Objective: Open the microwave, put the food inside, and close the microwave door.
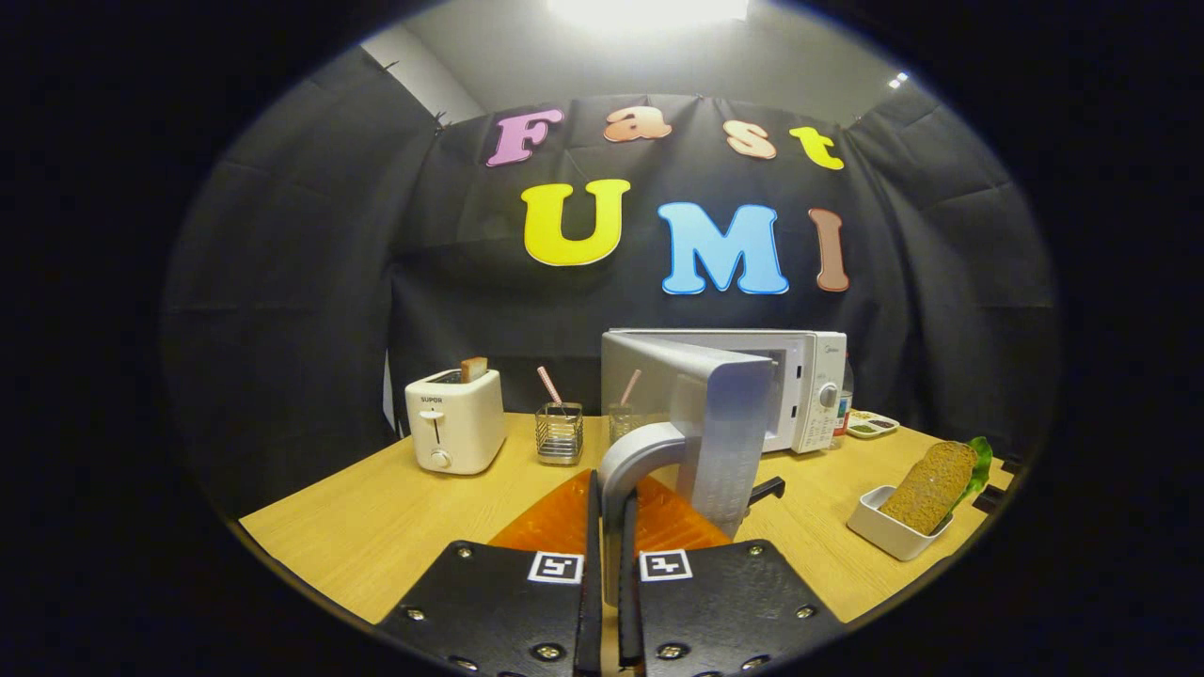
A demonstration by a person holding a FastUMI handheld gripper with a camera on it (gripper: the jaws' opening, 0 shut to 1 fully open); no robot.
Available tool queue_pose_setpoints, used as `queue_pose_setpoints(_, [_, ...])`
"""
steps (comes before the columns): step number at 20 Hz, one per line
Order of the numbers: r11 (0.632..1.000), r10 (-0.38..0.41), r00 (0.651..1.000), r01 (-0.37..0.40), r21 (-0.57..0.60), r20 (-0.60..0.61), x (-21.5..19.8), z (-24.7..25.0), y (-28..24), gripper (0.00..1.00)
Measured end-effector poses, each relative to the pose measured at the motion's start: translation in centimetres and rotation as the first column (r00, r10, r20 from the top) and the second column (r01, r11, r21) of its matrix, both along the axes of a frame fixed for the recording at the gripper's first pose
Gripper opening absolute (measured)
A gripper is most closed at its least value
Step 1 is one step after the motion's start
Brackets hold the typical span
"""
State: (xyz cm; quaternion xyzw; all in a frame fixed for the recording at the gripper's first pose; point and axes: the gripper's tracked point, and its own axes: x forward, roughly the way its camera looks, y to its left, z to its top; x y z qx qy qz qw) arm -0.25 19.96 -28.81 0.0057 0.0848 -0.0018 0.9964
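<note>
The gripper point(611, 527) clamps the handle point(632, 461) of the microwave point(809, 385) door point(724, 423), swung open; a sandwich point(931, 484) waits on the counter point(376, 517).

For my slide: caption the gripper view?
Fingers shut on microwave door handle, door swung open.

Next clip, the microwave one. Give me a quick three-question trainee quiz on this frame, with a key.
1. True or false: the microwave door is swung open.
2. What are the gripper fingers closed on?
A. the toaster lever
B. the door handle
C. the white dish
3. Fill in: the sandwich rests in the white ____.

Key: 1 true; 2 B; 3 dish.
</note>
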Motion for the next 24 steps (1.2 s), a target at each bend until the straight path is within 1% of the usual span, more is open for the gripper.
queue_pose_setpoints(2, [0.999, -0.031, 0.999, 0.031, -0.01, 0.018, 0.2, 0.0, 1.3, 0.08])
queue_pose_setpoints(4, [0.999, -0.046, 0.999, 0.047, -0.025, 0.014, 0.2, -0.2, 1.7, 0.08])
queue_pose_setpoints(5, [0.998, -0.044, 0.999, 0.044, -0.036, 0.011, 0.3, -0.3, 1.6, 0.08])
queue_pose_setpoints(6, [0.999, -0.02, 1.0, 0.02, -0.032, 0.004, 0.4, -0.4, 1.8, 0.08])
queue_pose_setpoints(7, [0.999, -0.028, 1.0, 0.028, -0.038, 0.001, 0.0, -0.3, 1.4, 0.21])
queue_pose_setpoints(8, [0.999, -0.033, 0.999, 0.033, -0.042, -0.005, -0.1, -0.3, 0.8, 0.31])
queue_pose_setpoints(10, [0.999, 0.004, 1.0, -0.003, -0.041, 0.003, -1.2, 0.1, 0.9, 0.42])
queue_pose_setpoints(11, [0.999, 0.017, 1.0, -0.016, -0.051, 0.017, -1.8, 0.6, 0.9, 0.56])
queue_pose_setpoints(12, [0.997, 0.037, 0.999, -0.035, -0.067, 0.033, -2.5, 1.1, 0.8, 0.61])
queue_pose_setpoints(15, [0.988, 0.143, 0.985, -0.136, -0.077, 0.097, -4.9, 2.9, 0.7, 0.61])
queue_pose_setpoints(16, [0.98, 0.195, 0.974, -0.188, -0.066, 0.116, -5.7, 3.5, 0.7, 0.61])
queue_pose_setpoints(17, [0.975, 0.222, 0.968, -0.216, -0.059, 0.118, -6.2, 3.6, -0.1, 0.73])
queue_pose_setpoints(19, [0.976, 0.214, 0.97, -0.207, -0.067, 0.119, -6.8, 3.6, -3.4, 0.81])
queue_pose_setpoints(24, [0.98, 0.19, 0.973, -0.181, -0.082, 0.127, -7.2, 3.2, -10.6, 0.82])
